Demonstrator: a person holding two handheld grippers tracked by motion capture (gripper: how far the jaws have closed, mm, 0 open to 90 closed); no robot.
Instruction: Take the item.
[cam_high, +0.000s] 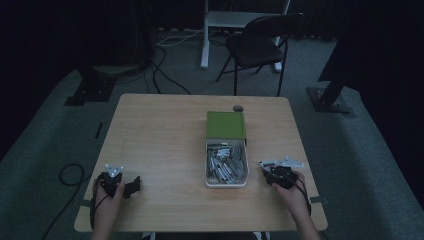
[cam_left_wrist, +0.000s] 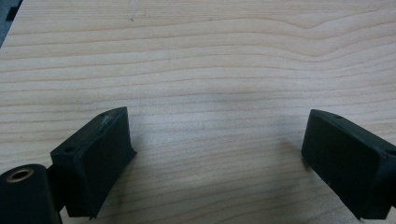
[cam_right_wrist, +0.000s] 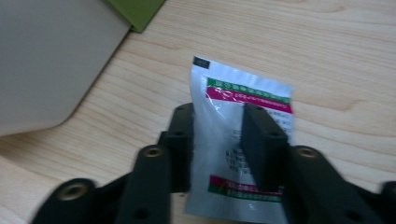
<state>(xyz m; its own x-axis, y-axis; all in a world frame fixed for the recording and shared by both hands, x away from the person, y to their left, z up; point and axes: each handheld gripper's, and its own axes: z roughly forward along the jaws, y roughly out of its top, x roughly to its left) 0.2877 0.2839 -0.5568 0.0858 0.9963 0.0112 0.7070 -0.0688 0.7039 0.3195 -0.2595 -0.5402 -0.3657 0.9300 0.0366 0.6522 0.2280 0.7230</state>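
— Right gripper (cam_right_wrist: 217, 140): what is held, and how many?

— One sachet (cam_right_wrist: 243, 121) is pinched between the two black jaws, which are pressed against its two faces. It is a silvery-white packet with a green and magenta band near each end, and it is held just above the wooden table (cam_right_wrist: 336, 56). In the high view the same gripper (cam_high: 274, 169) is seen at the table's right front, just beside the tray.

— And the other gripper?

— The left gripper (cam_left_wrist: 217, 154) is seen with its two jaws spread wide apart; nothing is held between them, and only bare wood grain is seen in the gap. In the high view it (cam_high: 131, 186) is rested near the table's left front corner, well apart from the tray.

— How many containers are counted?

— One cream-coloured tray (cam_high: 226, 184) is seen at the middle of the table, pulled out toward the person from one green box (cam_high: 226, 124) that lies just behind it and touches it. The tray is filled with a heap of further sachets (cam_high: 226, 162); their number cannot be told, since they overlap and the picture is dim. In the right gripper view, a corner of the tray (cam_right_wrist: 46, 60) and a corner of the green box (cam_right_wrist: 135, 11) are seen at the upper left.

— Anything else on the table?

— One small dark round object (cam_high: 238, 107) is seen at the far edge, behind the box. Beyond the table, one black folding chair (cam_high: 260, 45) is seen on the floor.
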